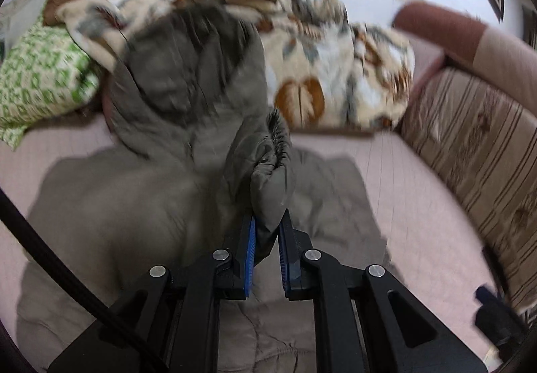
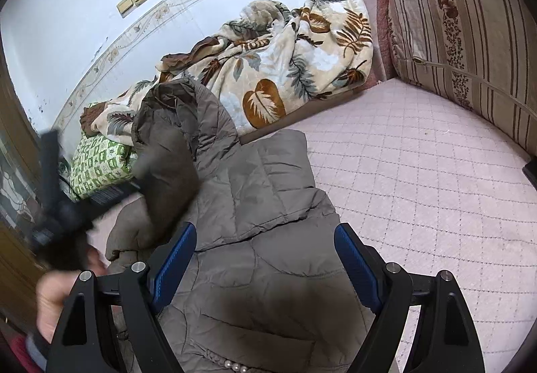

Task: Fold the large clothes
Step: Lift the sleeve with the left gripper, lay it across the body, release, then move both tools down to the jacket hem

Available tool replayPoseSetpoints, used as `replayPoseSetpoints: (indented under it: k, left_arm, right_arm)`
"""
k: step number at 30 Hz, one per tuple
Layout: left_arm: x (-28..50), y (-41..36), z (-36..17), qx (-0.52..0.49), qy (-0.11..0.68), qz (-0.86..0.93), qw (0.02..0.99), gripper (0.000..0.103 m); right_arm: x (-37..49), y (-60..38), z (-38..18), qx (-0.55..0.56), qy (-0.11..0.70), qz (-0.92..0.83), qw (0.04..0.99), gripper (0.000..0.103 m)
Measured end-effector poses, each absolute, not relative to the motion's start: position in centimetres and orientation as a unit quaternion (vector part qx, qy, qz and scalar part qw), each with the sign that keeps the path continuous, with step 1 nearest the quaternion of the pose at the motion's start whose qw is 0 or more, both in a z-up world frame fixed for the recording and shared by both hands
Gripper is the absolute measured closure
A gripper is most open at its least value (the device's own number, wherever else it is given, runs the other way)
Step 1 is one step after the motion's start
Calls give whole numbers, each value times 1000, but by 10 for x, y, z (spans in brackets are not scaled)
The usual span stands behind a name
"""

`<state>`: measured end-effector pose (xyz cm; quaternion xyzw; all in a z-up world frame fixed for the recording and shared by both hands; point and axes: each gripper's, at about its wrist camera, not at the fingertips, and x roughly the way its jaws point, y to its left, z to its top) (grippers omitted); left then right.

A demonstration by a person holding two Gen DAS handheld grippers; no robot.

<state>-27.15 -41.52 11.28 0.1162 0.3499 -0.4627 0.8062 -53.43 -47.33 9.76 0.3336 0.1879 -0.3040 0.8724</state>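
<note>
left gripper (image 1: 266, 225) clamped on grey jacket (image 2: 255, 238) cuff, sleeve lifted over body mid-bed (image 2: 419, 171). right gripper (image 2: 265, 259) spread, empty, above it. best laid flat across the chest, no bunching.

I can read no text, no label, no brand and no number in my two views. The green and white pillow (image 2: 100, 165) has a repeated print that perhaps holds small signs, but it is too small and too blurred for me to read.
</note>
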Motion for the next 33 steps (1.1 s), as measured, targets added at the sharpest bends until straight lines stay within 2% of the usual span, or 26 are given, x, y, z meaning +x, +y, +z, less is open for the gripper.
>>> replayPoseSetpoints:
  k: [3, 5, 7, 8, 12, 15, 17, 18, 21, 26, 30, 33]
  left_arm:
    - [-279, -424, 94, 138, 360, -463, 798, 88]
    - [-284, -427, 86, 152, 371, -465, 789, 78]
    - [-290, -427, 84, 168, 373, -475, 779, 55]
    - [-293, -422, 87, 177, 365, -474, 782, 50]
    - [-283, -392, 116, 157, 335, -482, 794, 47]
    - [-256, -364, 136, 145, 309, -455, 822, 38]
    - [-227, -344, 143, 145, 296, -410, 851, 38]
    - [-215, -338, 143, 145, 296, -390, 860, 38]
    - [-160, -310, 133, 131, 326, -311, 883, 38]
    - [-114, -295, 104, 129, 364, -268, 882, 38]
    - [-100, -299, 79, 144, 385, -257, 875, 37]
    - [-90, -302, 49, 158, 414, -254, 860, 37]
  right_arm:
    - [-532, -473, 97, 333, 190, -304, 872, 15]
    - [-529, -473, 95, 331, 194, -306, 871, 15]
    - [-524, -475, 92, 331, 200, -308, 869, 15]
    - [-523, -476, 91, 332, 202, -310, 868, 15]
    - [-521, -483, 89, 337, 196, -324, 862, 15]
    - [-518, -487, 92, 336, 189, -332, 861, 16]
    - [-507, -487, 95, 324, 186, -329, 867, 25]
    - [-497, -487, 97, 314, 189, -326, 871, 35]
    - [-469, -487, 95, 302, 202, -313, 877, 43]
    - [-415, -484, 89, 278, 232, -288, 887, 44]
    - [-371, -480, 76, 197, 271, -302, 893, 45]
    - [-353, -501, 47, 220, 320, -305, 870, 46]
